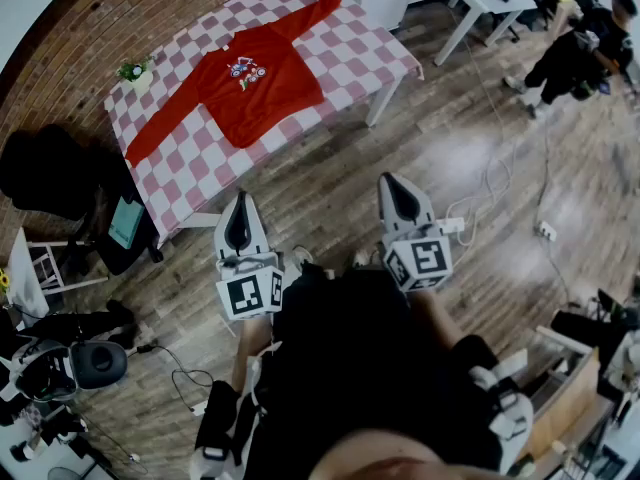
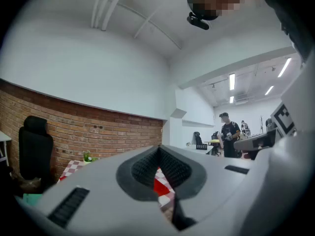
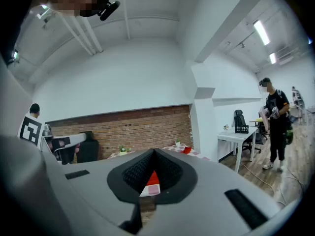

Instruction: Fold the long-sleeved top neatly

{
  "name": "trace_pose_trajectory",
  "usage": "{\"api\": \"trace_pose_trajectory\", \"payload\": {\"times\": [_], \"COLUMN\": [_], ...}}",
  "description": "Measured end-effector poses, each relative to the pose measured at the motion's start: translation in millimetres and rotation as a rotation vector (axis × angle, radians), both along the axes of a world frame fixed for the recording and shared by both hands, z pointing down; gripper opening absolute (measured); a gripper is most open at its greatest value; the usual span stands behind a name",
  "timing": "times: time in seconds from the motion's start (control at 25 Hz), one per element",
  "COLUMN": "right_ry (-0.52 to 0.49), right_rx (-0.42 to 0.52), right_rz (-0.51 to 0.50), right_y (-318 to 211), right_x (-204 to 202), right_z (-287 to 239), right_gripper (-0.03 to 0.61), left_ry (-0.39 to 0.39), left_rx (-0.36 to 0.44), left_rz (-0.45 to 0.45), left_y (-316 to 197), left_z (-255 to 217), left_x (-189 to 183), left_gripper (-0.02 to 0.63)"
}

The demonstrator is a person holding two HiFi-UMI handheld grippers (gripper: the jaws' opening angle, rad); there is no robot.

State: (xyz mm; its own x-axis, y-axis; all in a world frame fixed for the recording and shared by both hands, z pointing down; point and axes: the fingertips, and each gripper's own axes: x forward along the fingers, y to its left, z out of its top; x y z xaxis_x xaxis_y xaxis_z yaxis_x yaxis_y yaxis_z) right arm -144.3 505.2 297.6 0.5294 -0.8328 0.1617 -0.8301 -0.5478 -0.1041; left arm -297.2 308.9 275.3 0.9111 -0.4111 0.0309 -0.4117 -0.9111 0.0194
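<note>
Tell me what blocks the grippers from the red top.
Nothing visible does. Only floor lies between the left gripper, the right gripper and the table, where the top lies spread out.

What we miss
In both gripper views the jaws hide all but a sliver of the red top; its chest print is too small.

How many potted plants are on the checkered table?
2. One potted plant stands at the checkered table's wall-side corner nearest the black chair. The other is at the far wall-side corner, beside a cuff of the red top. None looks hidden.
</note>
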Motion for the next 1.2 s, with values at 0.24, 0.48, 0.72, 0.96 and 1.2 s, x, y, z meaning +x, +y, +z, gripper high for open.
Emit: {"api": "trace_pose_trajectory", "payload": {"times": [0.24, 0.48, 0.72, 0.96, 1.2], "right_ry": [0.005, 0.009, 0.029, -0.013, -0.023], "right_rx": [0.001, 0.022, 0.051, 0.028, 0.017], "right_rz": [0.000, 0.009, 0.039, 0.056, 0.064], "right_y": [-4.5, -8.9, -20.5, -36.2, -51.3], "right_x": [-7.0, -13.9, -14.0, -20.9, -20.5], "right_z": [1.0, -12.3, -24.1, -2.3, 8.0], "right_gripper": [0.003, 0.003, 0.107, 0.127, 0.126], "left_ry": [-0.005, 0.008, 0.010, 0.004, 0.003], "left_rx": [-0.009, -0.011, -0.007, -0.028, -0.054], "left_rz": [0.008, 0.021, 0.044, 0.087, 0.130], "left_y": [-2.8, -8.8, -19.6, -30.8, -36.4], "left_z": [3.9, 2.5, 3.4, 16.6, 22.8], "left_x": [-5.6, -8.1, -9.8, -12.8, -3.1], "left_gripper": [-0.002, -0.002, -0.002, -0.002, -0.002]}}
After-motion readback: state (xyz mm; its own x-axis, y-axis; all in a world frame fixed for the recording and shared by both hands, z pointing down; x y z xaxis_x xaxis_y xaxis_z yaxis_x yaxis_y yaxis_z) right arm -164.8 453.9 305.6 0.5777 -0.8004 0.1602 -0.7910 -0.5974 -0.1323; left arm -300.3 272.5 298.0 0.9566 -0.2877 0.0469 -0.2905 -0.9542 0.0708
